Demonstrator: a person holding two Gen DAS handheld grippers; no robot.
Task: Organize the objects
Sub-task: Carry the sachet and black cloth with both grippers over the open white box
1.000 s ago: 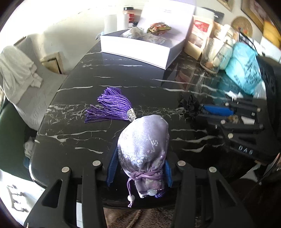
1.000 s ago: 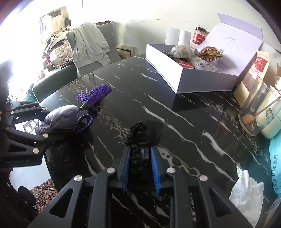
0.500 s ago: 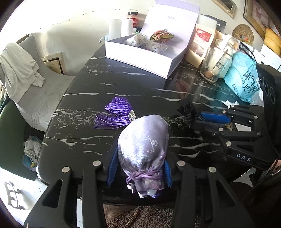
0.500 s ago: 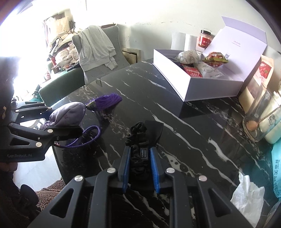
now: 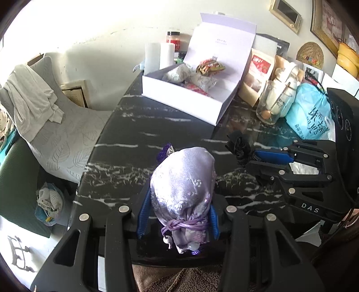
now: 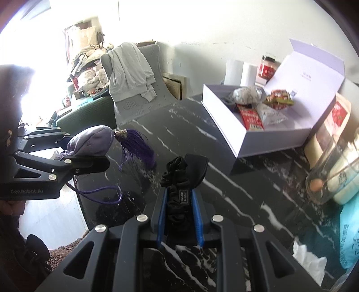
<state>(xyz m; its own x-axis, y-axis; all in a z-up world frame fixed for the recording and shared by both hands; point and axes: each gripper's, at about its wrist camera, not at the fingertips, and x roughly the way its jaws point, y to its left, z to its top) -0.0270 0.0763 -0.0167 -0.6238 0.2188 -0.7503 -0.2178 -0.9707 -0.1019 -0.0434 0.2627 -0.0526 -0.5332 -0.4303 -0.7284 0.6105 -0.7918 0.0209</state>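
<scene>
White gift box [image 5: 184,101] at twelve o'clock holds several snack packets; left gripper [image 5: 177,215] clamps one lilac pouch [image 5: 182,186], right gripper [image 6: 179,215] clenches one black scrunchie [image 6: 176,179]

A black marble-patterned bench [image 5: 170,116] with white veining is seen under strong daylight, which is blown out toward the upper left in both views. A white wall [image 5: 101,45] with a thin crack line is set behind it. A grey upholstered chair [image 6: 154,74] is drawn up at the bench's far side, with a pale garment [image 6: 129,69] draped over its back. A dark green seat [image 5: 15,179] is placed beside it. Framed pictures [image 5: 327,20] and a round woven piece [image 5: 310,55] are hung on the wall to the right. A cluttered pile [image 6: 87,58] is stacked in the bright corner. Pale floor [image 5: 13,238] and a brown rug [image 5: 179,278] are visible below.
</scene>
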